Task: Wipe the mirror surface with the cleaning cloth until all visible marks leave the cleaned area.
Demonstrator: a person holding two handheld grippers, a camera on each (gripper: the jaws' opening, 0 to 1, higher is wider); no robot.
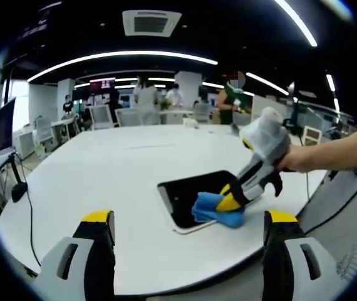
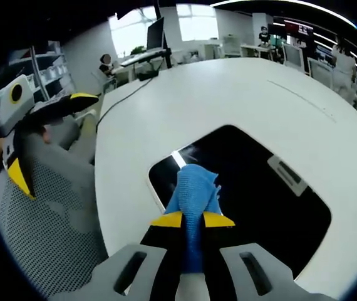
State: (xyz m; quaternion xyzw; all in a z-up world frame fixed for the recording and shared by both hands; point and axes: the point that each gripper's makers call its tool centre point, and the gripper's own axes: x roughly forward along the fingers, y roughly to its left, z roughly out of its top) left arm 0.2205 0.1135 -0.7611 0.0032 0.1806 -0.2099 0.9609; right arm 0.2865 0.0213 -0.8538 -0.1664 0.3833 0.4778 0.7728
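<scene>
Table: a large white round table [image 1: 103, 163] spreads ahead of both pairs of tongs and carries the mirror.
Mirror: a dark, rounded-corner mirror [image 2: 260, 188] lies flat on the table, directly under and ahead of the right gripper; it looks rigid, smooth and probably breakable, so it is likely best left lying and pressed only lightly.
Cloth: a blue cleaning cloth [image 2: 194, 188] is bunched and pressed onto the mirror's near edge; it looks soft, light and limp, best held by a gathered fold so a loose pad trails ahead of the tips.
Right gripper: the right gripper [image 2: 192, 221] has its jaws closed together, pinching the cloth.
Left gripper: the left gripper [image 1: 188, 219] hovers near the mirror, jaws wide apart, holding nothing.
</scene>
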